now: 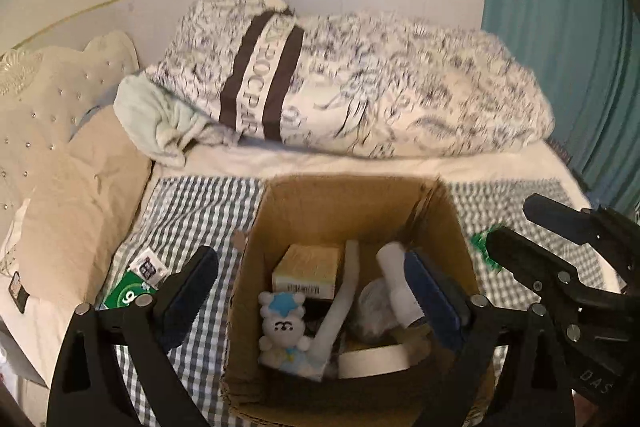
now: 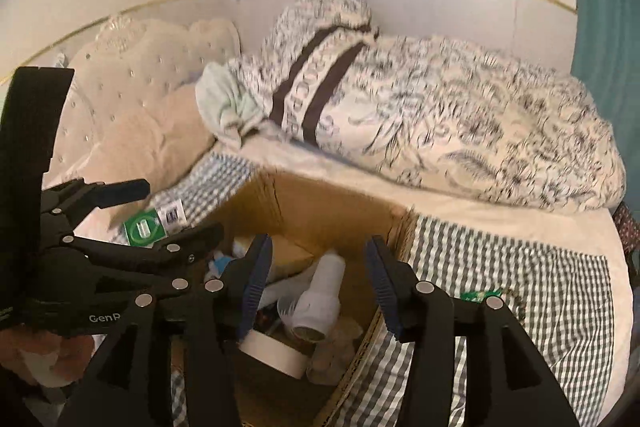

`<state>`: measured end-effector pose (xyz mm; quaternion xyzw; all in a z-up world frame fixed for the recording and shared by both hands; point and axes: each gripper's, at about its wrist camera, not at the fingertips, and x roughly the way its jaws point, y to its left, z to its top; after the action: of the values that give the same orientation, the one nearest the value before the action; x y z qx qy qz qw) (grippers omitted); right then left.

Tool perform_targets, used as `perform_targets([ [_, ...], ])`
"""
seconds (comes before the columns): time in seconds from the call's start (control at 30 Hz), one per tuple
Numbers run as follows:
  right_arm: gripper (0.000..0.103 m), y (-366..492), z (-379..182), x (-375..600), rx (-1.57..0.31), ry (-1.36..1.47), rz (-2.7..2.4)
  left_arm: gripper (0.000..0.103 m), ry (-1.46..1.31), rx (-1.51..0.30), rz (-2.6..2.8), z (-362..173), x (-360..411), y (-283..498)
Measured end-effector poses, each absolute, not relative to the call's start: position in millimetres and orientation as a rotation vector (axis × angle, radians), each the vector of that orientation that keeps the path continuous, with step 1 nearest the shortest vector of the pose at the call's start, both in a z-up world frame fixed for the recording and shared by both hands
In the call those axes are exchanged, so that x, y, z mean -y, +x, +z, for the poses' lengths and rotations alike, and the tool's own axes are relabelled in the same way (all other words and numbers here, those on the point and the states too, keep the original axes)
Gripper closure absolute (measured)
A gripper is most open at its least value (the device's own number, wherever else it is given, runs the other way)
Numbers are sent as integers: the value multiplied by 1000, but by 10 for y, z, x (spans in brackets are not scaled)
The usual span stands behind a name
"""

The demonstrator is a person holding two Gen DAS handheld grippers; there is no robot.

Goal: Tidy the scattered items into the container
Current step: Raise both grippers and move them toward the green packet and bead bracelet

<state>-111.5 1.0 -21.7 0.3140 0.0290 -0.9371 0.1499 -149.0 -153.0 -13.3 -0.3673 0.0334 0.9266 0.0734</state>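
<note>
My bed (image 1: 460, 163) fills the frame, a printed duvet (image 1: 360, 87) bunched across its upper half. Lower centre on the checked blanket (image 1: 188, 211) stands the open cardboard box (image 1: 340, 203), already holding a white bottle (image 2: 320, 303), a roll of tape (image 1: 374, 361), a small carton (image 1: 308, 269) and a bear toy (image 1: 282, 327). A green packet (image 1: 126, 293) still lies on the blanket left of the box. My left tongs (image 1: 312, 291) gape wide over the box, empty; my right tongs (image 2: 318, 281) stand half apart, gripping nothing
</note>
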Motion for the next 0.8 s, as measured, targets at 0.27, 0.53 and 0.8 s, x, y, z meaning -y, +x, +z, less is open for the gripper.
perform_targets([
  [0.27,41,-878,127,-280,-29,733,-2783,2,-947,-18,2862,216,1472,-1324],
  [0.53,36,-734,318,-667,33,689,-2827,0,-875,33,2875,430,1285,-1244],
  [0.8,16,-534,486,-1042,35,610,-2894,0,-785,29,2886,587,958,-1135],
])
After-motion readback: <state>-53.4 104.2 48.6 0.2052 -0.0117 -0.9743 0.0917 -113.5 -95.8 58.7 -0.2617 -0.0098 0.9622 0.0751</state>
